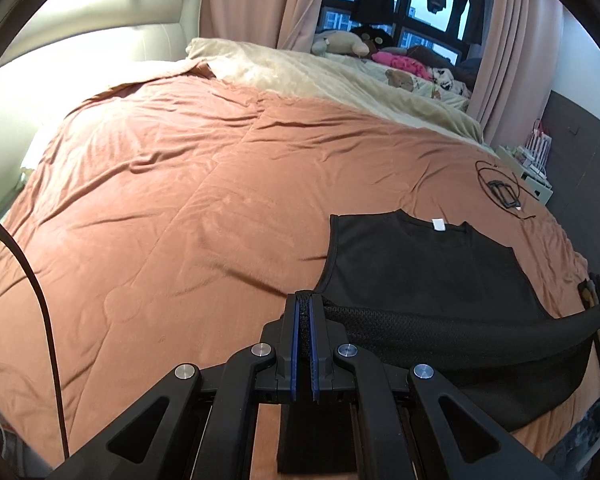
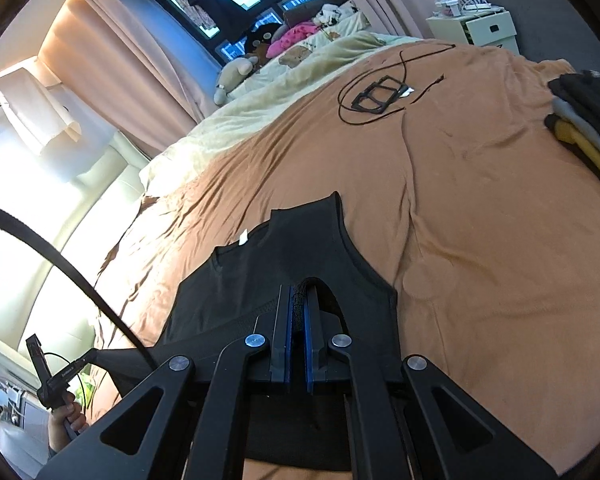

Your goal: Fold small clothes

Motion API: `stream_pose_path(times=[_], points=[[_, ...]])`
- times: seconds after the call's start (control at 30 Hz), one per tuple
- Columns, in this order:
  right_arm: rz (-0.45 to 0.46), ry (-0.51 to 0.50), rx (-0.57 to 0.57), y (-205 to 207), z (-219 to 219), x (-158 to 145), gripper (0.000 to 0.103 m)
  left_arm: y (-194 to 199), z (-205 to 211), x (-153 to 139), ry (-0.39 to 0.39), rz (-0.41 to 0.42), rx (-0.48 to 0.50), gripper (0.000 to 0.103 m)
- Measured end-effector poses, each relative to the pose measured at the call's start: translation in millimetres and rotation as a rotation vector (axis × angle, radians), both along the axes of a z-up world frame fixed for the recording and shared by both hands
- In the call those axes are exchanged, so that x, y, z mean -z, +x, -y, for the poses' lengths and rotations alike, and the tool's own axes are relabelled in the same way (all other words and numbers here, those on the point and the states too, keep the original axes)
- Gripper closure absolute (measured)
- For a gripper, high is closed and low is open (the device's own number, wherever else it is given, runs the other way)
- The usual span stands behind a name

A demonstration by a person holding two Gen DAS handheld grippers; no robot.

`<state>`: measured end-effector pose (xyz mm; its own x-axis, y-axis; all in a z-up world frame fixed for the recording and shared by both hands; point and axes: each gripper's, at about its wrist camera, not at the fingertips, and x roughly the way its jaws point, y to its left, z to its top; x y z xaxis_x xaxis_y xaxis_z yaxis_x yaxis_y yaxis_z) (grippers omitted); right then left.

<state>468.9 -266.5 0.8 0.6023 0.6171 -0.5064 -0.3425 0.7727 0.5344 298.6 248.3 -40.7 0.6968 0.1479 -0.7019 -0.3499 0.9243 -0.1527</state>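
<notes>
Garment: black sleeveless top (image 1: 427, 264) on the rust-coloured duvet (image 1: 180, 200); neckline with its white label (image 1: 438, 224) lies flat at the far end, near hem is lifted off the bed
Left gripper: my left gripper (image 1: 304, 316) is clenched on the hem corner, a bunch of black mesh fabric pinched between the blue pads; it tilts down toward the bed
Right gripper: my right gripper (image 2: 298, 312) is likewise clamped on a fold of the top's (image 2: 300, 248) edge, angled less steeply
Hem span: from the left view the raised hem stretches as a taut band toward 3 o'clock, ending at the other gripper's tip at the frame edge
Hand: in the right view a person's hand (image 2: 66, 416) grips the left tool's handle at 8 o'clock
Open room: broad bare duvet runs from 9 to 12 o'clock of the top in my left view, wrinkled but free
Edges: in the left view a beige blanket (image 1: 319, 80) borders the duvet at 12 o'clock, toward the curtained window
Obstacles: in the left view, black cable loop with a frame-shaped part (image 1: 501, 192) lies at 1 o'clock, well apart from the neckline; in the right view a stack of folded clothes (image 2: 591, 120) sits at 2 o'clock near the bed's edge
Cable: my own black lead (image 1: 40, 300) crosses the left view at 9 o'clock
</notes>
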Motion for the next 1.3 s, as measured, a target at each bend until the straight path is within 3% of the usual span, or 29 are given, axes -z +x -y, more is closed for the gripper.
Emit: stream_pose_path(times=[0.27,0.5,0.57,0.6,0.63,0.7,0.73,0.8,0.97,1.1,1.3], points=[[-0.046,-0.059,-0.010,51,-35,14,0.102,43,-20,27,-0.013,-0.054,-0.035,0.099],[-0.122,-0.120,0.022,74,-58,23,0.098,64,-33,63,-0.070,-0.151,-0.044,0.097],[-0.133,-0.138,0.027,75,-62,24,0.095,63,-30,64,-0.055,-0.156,-0.032,0.089],[-0.136,-0.136,0.023,73,-63,23,0.088,61,-28,64,-0.042,-0.161,-0.025,0.074],[-0.130,-0.142,0.020,70,-65,22,0.082,60,-27,63,-0.033,-0.164,-0.023,0.054],[-0.102,-0.169,0.025,64,-68,15,0.049,54,-27,60,-0.013,-0.150,-0.027,0.033],[-0.072,-0.175,0.031,59,-68,10,0.042,51,-27,58,-0.007,-0.138,-0.027,0.028],[-0.022,-0.165,0.021,49,-68,4,0.033,45,-28,52,-0.005,-0.121,-0.021,0.024],[0.018,-0.172,-0.042,27,-64,-8,0.032,35,-26,38,0.007,-0.101,-0.001,0.020],[0.026,-0.186,-0.167,19,-64,-5,0.032,26,-17,31,0.061,-0.081,0.034,0.017],[0.040,-0.297,-0.166,12,-66,9,0.032,16,-6,41,0.099,-0.139,0.107,0.017]])
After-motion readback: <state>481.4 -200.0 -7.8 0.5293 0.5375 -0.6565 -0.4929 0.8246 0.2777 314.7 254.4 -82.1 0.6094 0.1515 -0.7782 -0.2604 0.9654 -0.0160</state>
